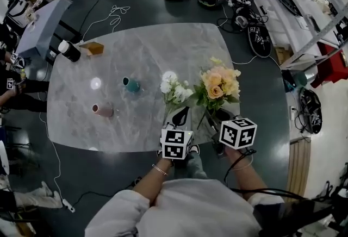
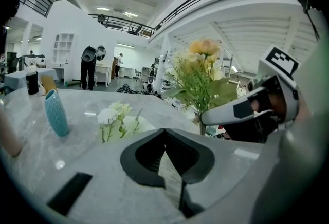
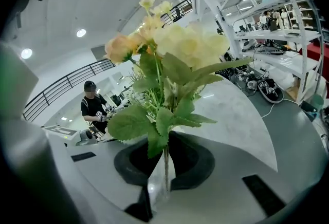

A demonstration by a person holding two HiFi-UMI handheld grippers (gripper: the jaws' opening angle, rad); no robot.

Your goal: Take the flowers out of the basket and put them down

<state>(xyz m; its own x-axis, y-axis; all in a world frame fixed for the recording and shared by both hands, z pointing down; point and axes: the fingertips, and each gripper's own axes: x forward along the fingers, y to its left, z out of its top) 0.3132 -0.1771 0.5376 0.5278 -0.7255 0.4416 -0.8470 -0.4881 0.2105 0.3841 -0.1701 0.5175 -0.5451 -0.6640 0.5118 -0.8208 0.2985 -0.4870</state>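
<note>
A bunch of peach and yellow flowers (image 1: pixel 218 85) with green leaves stands upright over the near edge of the marble table (image 1: pixel 136 51). My right gripper (image 1: pixel 218 116) is shut on its thin stem (image 3: pixel 165 164), and the blooms (image 3: pixel 175 38) fill the right gripper view. A smaller bunch of white flowers (image 1: pixel 174 88) appears to lie on the table, just ahead and to the left of my left gripper (image 1: pixel 181 113). The white flowers (image 2: pixel 116 117) are beyond that gripper's jaws. The left gripper (image 2: pixel 165 135) is shut, with nothing visible between its jaws. No basket is in view.
A teal vase (image 1: pixel 131 85) stands mid-table, and a pink vase (image 1: pixel 102 110) is to its left. A black-and-white cylinder (image 1: pixel 69 50) and a small wooden box (image 1: pixel 92 48) are at the far left corner. Bags and cables lie on the floor around the table.
</note>
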